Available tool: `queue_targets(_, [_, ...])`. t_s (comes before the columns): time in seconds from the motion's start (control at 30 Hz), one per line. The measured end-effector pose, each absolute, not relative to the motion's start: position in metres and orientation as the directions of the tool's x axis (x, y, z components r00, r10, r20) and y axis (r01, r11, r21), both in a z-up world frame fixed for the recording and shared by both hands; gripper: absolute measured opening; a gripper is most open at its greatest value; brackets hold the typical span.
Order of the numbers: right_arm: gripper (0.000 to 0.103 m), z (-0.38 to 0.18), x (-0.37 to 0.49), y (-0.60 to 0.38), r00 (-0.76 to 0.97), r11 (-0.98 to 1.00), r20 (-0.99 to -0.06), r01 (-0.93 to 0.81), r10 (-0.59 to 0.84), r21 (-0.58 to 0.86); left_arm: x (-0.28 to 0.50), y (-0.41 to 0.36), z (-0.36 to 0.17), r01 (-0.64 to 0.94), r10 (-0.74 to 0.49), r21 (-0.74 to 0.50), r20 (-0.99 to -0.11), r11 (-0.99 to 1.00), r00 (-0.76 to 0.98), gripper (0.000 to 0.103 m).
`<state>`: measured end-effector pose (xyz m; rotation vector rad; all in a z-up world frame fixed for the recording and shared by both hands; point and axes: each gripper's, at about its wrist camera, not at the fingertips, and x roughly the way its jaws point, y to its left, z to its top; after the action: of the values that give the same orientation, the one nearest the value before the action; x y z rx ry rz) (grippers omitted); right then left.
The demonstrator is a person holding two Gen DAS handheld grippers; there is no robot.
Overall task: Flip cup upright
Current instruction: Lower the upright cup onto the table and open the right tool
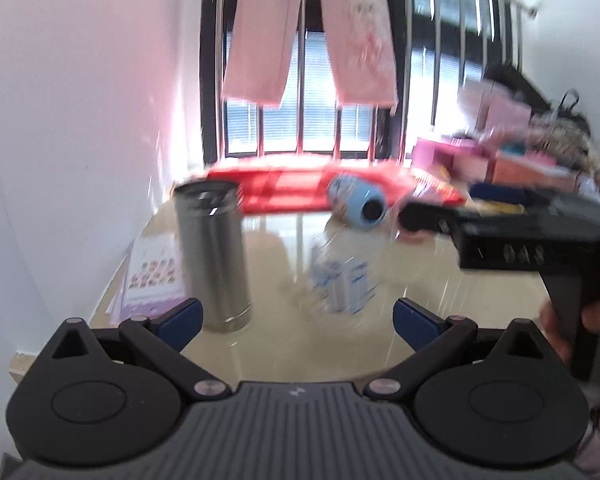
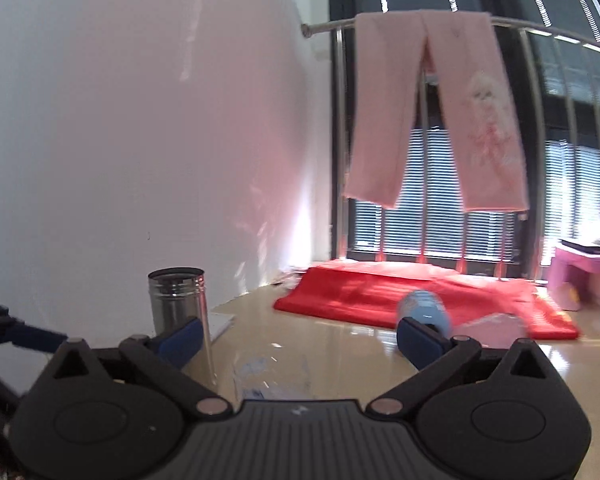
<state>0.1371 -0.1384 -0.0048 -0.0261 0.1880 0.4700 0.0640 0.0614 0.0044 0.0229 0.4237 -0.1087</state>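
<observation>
A steel cup [image 1: 214, 256] stands upright on the glossy beige table [image 1: 284, 344], open end up, at the left. It also shows in the right wrist view [image 2: 178, 300]. A clear glass with blue print [image 1: 342, 280] stands blurred at the table's middle, between my left gripper's open fingers; it shows low in the right wrist view [image 2: 272, 376]. A light blue bottle [image 1: 358, 200] lies on its side further back, also in the right wrist view [image 2: 424, 308]. My left gripper [image 1: 296, 322] is open and empty. My right gripper [image 2: 300, 340] is open and empty; it shows from the side [image 1: 500, 236].
A red cloth [image 1: 300, 184] lies at the table's far edge by the window. Pink trousers [image 1: 312, 36] hang on a rail above. Papers [image 1: 152, 276] lie by the left wall. Pink boxes and clutter [image 1: 500, 160] fill the right side.
</observation>
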Motion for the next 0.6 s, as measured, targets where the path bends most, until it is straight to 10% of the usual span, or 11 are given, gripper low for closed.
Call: queue_targets(0.6, [0.103,-0.023,-0.004,-0.247,0.953,0.973,-0.195,-0.225,0.231,0.052,-0.032,0.006,-0.001,0.064,-0.078,-0.08,-0.192,0.995,0.978,0.103])
